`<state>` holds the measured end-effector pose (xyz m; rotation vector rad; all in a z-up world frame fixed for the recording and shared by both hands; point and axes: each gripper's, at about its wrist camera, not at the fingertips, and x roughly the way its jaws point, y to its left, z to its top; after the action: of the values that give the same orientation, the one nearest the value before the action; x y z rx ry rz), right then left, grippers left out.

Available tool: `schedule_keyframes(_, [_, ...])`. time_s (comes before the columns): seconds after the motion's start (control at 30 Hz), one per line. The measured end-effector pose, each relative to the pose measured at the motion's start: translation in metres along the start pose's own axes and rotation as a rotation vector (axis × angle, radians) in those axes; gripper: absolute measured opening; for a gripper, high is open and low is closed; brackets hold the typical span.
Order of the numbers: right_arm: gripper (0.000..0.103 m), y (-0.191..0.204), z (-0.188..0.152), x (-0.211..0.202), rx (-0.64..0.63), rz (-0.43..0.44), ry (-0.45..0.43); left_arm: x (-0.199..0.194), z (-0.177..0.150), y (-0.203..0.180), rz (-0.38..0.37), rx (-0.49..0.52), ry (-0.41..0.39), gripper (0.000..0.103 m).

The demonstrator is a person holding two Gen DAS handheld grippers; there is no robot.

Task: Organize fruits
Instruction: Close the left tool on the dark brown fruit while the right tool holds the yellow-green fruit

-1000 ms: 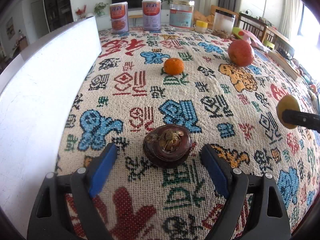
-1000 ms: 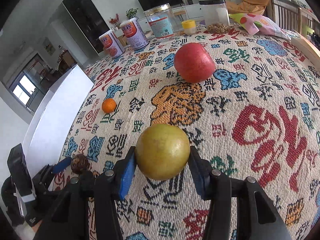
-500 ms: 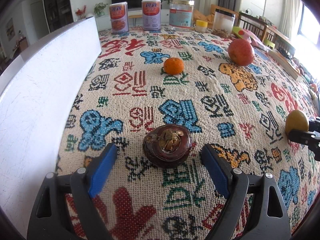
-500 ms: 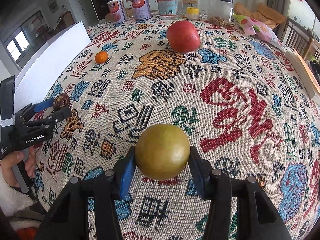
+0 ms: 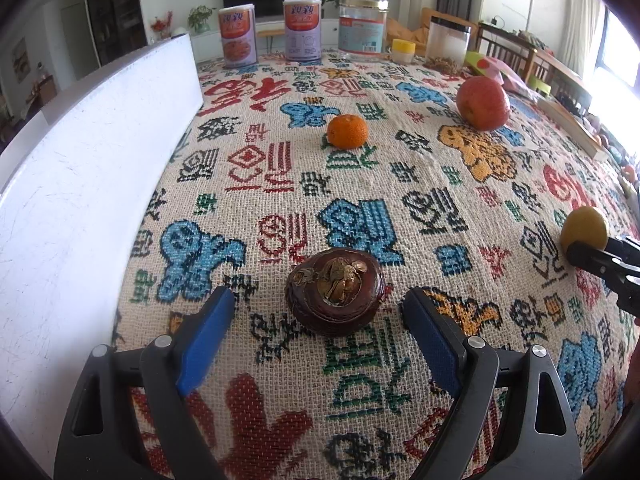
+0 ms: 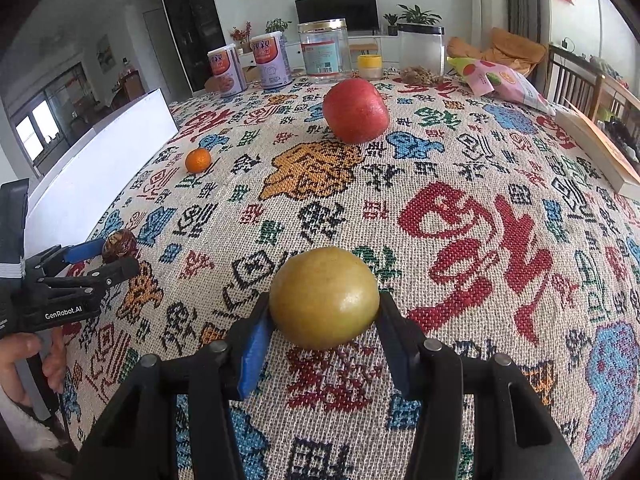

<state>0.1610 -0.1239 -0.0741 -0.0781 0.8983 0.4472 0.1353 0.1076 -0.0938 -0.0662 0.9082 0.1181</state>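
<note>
Bright daylight floods in from a blown-out window [image 5: 618,60] at the right of the left wrist view, casting soft shadows leftward. Both pictures are sharp at centre, with strong fisheye bending and dark vignetted corners; the white flat panel [image 5: 80,184] glares slightly.

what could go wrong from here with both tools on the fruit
1. The right tool grips the smooth round yellow-green fruit only at its sides; it might slip out and roll across the woven patterned tablecloth.
2. The left tool is open around the dark brown mangosteen, which sits nearer the right finger; closing may nudge it sideways.
3. The tools are close together and might collide.
</note>
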Motion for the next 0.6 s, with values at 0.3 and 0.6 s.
schedule_keyframes(0.3, [0.053,0.001,0.003,0.010,0.019,-0.013,-0.013,0.001,0.001,0.001,-0.022,-0.007,0.000,0.090])
schedule_keyframes(0.6, [0.087,-0.008,-0.007,0.000,0.051,0.054,-0.018,-0.014,-0.001,0.025,-0.237,-0.029,0.015,0.091])
